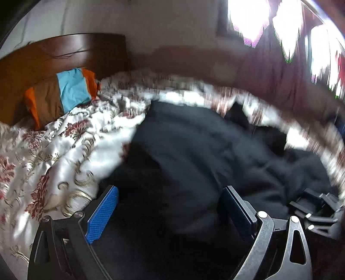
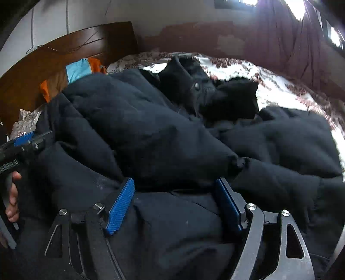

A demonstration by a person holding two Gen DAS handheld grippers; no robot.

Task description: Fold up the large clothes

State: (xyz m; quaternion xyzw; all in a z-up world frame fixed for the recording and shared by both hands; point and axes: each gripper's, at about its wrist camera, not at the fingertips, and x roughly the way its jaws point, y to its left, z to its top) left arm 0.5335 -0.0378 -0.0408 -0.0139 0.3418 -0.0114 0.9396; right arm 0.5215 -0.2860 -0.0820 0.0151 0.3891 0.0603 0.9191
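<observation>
A large black padded jacket [image 2: 155, 129] lies bunched on the bed, its collar and a snap button [image 2: 196, 86] at the far side. It also fills the middle of the left wrist view [image 1: 194, 155], which is motion-blurred. My left gripper [image 1: 170, 193] is open, blue pads wide apart just over the jacket's near part. My right gripper [image 2: 174, 193] is open, its pads straddling a fold of the jacket without closing on it. The left gripper [image 2: 25, 140] shows at the left edge of the right wrist view, held by a hand. The right gripper [image 1: 312, 206] shows at the lower right of the left wrist view.
The bed has a white floral bedspread [image 1: 54, 155]. An orange, brown and blue pillow [image 1: 64, 92] leans on the wooden headboard [image 1: 54, 53] at the far left. A dark red curtain [image 2: 291, 43] and bright windows [image 1: 250, 19] are at the far right.
</observation>
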